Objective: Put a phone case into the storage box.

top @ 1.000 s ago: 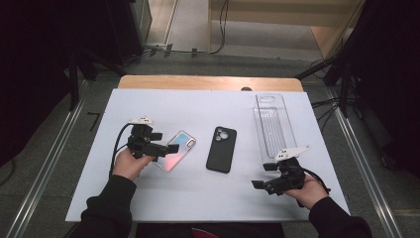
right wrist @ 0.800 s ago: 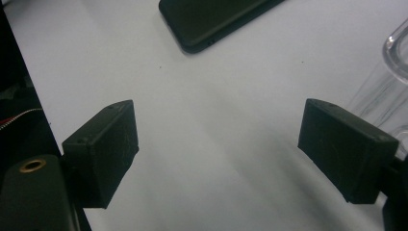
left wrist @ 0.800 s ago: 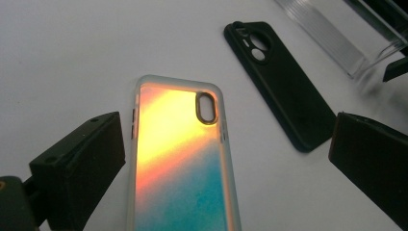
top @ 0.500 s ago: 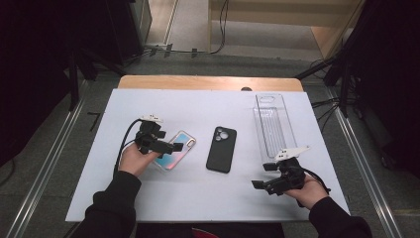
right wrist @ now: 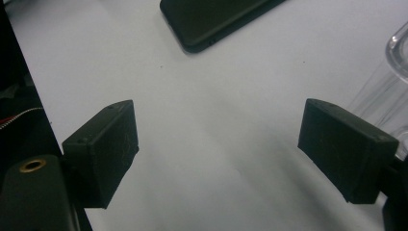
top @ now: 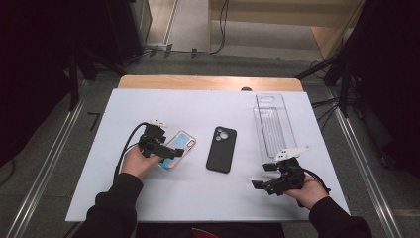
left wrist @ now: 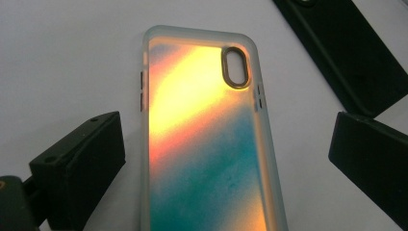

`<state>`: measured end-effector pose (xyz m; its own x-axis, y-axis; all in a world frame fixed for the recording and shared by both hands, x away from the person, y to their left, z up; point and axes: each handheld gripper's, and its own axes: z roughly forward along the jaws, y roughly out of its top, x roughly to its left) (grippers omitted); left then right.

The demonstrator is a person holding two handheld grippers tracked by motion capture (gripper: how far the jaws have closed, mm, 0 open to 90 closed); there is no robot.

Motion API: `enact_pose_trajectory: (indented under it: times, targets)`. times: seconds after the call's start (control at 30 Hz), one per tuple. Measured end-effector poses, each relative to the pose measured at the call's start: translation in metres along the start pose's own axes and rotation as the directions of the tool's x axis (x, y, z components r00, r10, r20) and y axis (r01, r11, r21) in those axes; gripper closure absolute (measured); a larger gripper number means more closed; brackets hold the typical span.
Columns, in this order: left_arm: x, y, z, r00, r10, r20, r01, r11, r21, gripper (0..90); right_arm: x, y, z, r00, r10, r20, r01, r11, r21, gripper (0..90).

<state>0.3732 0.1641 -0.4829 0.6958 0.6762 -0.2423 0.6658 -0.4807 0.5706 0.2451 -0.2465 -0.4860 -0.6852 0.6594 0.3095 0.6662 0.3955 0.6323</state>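
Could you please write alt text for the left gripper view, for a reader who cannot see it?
An iridescent orange-and-teal phone case lies on a white table, between the open left claw jaws, which are not touching it. A black phone case lies at the upper right.

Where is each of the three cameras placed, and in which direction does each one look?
High view: above the person's side, looking forward and down on the table; forearms, both hands show.
Left gripper view: on the left tool, looking along its open jaws at the iridescent phone case.
Right gripper view: on the right tool, open, over bare table; clear tray at the edge.
Shared: the black phone case appears in all three.
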Motion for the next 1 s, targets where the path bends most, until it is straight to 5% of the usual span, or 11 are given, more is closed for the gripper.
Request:
enact_pose_trajectory:
  times: [0.23, 0.47, 0.6, 0.7, 0.83, 1.0]
  targets:
    - [-0.002, -0.002, 0.007, 0.9998, 0.014, -0.013, -0.014, 0.9994, 0.033, 0.0, 0.0, 0.0, 0.0, 1.0, 0.0, 0.0, 0.0, 1.0, 0.005, 12.1]
    - [-0.006, -0.008, 0.011, 0.996, 0.075, -0.048, -0.074, 0.9968, 0.03, 0.0, 0.0, 0.0, 0.001, 1.0, -0.004, 0.001, 0.004, 1.0, 0.008, 12.1]
    - [-0.014, -0.013, 0.015, 0.984, 0.136, -0.115, -0.134, 0.9907, 0.024, 0.0, 0.0, 0.0, 0.001, 1.0, -0.006, 0.003, 0.006, 1.0, 0.009, 12.2]
    - [-0.017, -0.014, 0.016, 0.9807, 0.143, -0.134, -0.141, 0.9897, 0.026, 0.5, 0.0, 0.0, 0.001, 1.0, -0.006, 0.005, 0.006, 1.0, 0.01, 12.2]
    - [-0.022, -0.018, 0.017, 0.964, 0.163, -0.21, -0.164, 0.9864, 0.012, 8.3, 0.0, 0.0, 0.001, 0.9999, -0.01, 0.005, 0.01, 1.0, 0.011, 12.1]
    - [-0.022, -0.019, 0.015, 0.9634, 0.147, -0.224, -0.15, 0.9886, 0.002, 12.3, 0.0, 0.0, 0.001, 0.9999, -0.011, 0.006, 0.011, 1.0, 0.01, 12.2]
